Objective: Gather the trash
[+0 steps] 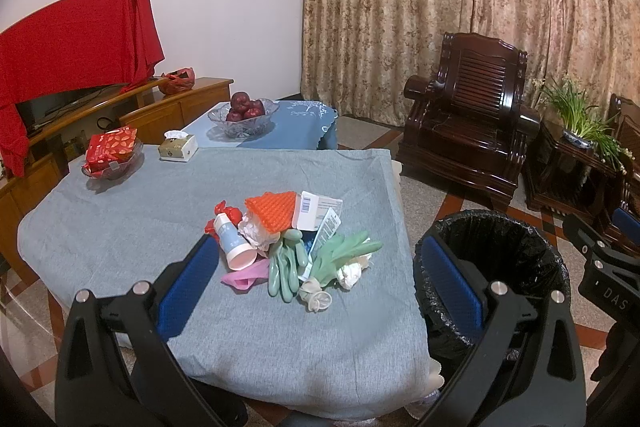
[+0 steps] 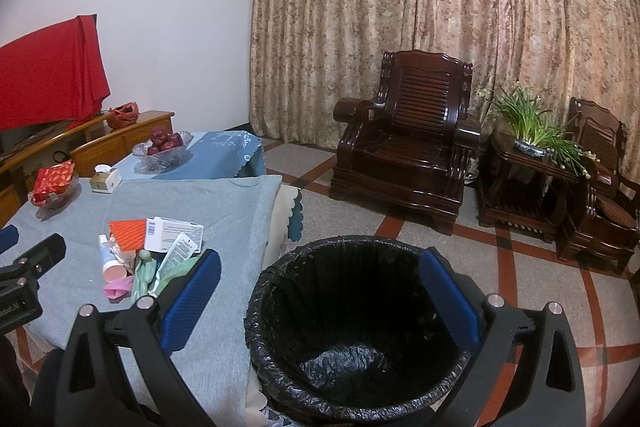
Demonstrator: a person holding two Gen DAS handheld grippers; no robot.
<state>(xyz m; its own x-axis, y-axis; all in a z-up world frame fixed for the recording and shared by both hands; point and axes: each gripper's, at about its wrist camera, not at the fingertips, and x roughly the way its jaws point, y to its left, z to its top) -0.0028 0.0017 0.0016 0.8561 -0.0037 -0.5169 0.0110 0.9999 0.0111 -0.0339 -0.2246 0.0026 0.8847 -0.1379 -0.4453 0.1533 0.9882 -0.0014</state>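
Two claws: both hanging in the air, holding nothing.
Left claw (image 1: 318,273): jaws standing wide, blue pads (image 1: 188,287) showing on both sides, hovering over the near part of the table (image 1: 120,227).
Right claw (image 2: 320,291): jaws standing wide, hovering over the bin (image 2: 360,391), empty.
Trash pile (image 1: 288,239): lying on the grey cloth just ahead of the left claw, between its fingertips in the left view; sitting left of the right claw's left finger.
Pile items: orange bumpy pad (image 1: 272,213) lying on top at the far side, white cartons (image 1: 318,213) beside it to the right, tube (image 1: 236,245) pointing toward the left finger, green gloves (image 1: 288,267) nearest the claw, crumpled tissue (image 1: 350,269) at the right, pink wrapper (image 1: 244,275) at the near left, red scrap (image 1: 226,211) at the far left.
Bin: black liner, standing on the floor right of the table, directly under the right claw, behind the left claw's right finger; inside looking empty.
Far left of left claw: glass dish with red packet (image 1: 112,151), tissue box (image 1: 178,146).
Farther ahead: bowl of apples (image 1: 244,115) sitting on a blue-covered table.
Ahead right: dark wooden chair (image 2: 404,147), plant (image 2: 528,131) on a side table, curtain (image 2: 400,7) behind.
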